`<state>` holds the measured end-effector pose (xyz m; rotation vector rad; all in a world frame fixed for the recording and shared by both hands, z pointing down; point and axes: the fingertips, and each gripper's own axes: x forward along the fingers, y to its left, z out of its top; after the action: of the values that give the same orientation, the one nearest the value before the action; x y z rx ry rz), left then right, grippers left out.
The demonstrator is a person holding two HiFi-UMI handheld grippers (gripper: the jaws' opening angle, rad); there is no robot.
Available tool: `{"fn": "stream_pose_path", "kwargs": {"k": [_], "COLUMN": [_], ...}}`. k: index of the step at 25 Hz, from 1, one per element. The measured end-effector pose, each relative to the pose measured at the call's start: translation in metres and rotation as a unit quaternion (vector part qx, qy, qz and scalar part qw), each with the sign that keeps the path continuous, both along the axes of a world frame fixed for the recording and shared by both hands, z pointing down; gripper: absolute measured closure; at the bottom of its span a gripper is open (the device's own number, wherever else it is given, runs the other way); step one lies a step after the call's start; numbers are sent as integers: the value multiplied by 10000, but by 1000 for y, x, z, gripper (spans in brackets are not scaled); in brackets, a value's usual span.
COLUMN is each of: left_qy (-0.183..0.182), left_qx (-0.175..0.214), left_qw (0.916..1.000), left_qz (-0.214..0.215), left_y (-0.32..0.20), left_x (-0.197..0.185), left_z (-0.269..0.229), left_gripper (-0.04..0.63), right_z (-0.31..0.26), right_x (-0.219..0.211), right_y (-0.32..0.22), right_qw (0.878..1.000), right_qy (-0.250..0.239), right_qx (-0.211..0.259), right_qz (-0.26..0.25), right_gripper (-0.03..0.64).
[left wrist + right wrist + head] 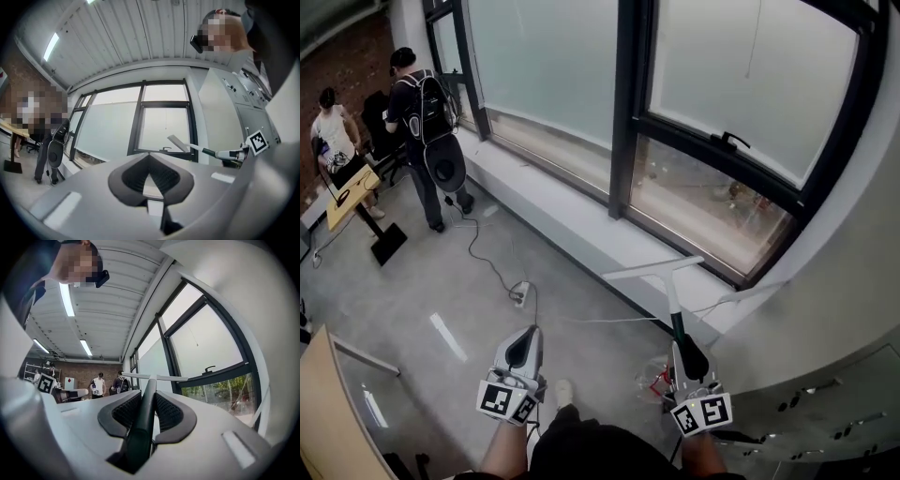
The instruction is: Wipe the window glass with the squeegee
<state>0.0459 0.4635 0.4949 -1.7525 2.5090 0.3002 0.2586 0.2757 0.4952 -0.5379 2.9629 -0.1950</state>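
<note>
Left gripper point(527, 332), right gripper point(681, 341): grey shells; black ribbed pads point(125, 180); marker cubes point(506, 400)

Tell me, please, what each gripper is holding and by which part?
The right gripper holds the squeegee by its dark handle, well below the blade. The left gripper is shut, holding nothing.

The left gripper point(523, 351) is held closed and empty; the right gripper point(682, 345) is clamped on the squeegee point(672, 295) handle.
</note>
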Motion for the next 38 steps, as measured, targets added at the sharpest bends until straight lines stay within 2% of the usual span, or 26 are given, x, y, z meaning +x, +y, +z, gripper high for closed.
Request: {"fn": "stream_pose_path", "kwargs": {"k": [5, 14, 23, 27, 31, 38], "left_qy": [-69, -29, 28, -70, -98, -437], "left_qx": [167, 98, -159, -193, -38, -163], "left_qw": [9998, 9994, 9991, 9986, 9990, 9989], "left_qz": [108, 328, 401, 486, 437, 51], "left_y": [-15, -33, -77, -117, -151, -209], "left_x": [-68, -169, -220, -232, -248, -288], "left_z": [-17, -10, 7, 0, -11, -30], "left_gripper": [597, 597, 597, 597, 597, 597], "right_z": [-14, -24, -14, -14, -14, -30], "right_x": [-68, -161, -198, -214, -247, -307], "right_y": [-16, -23, -47, -81, -127, -206], "right_qw": [10000, 9997, 9973, 9976, 9988, 9993], "right_qy": [-58, 135, 557, 468, 297, 84], "right_qx": [-14, 58, 111, 127, 146, 361], "right_qz": [19, 175, 457, 498, 356, -33], "right_gripper": [518, 518, 518, 520, 519, 518]}}
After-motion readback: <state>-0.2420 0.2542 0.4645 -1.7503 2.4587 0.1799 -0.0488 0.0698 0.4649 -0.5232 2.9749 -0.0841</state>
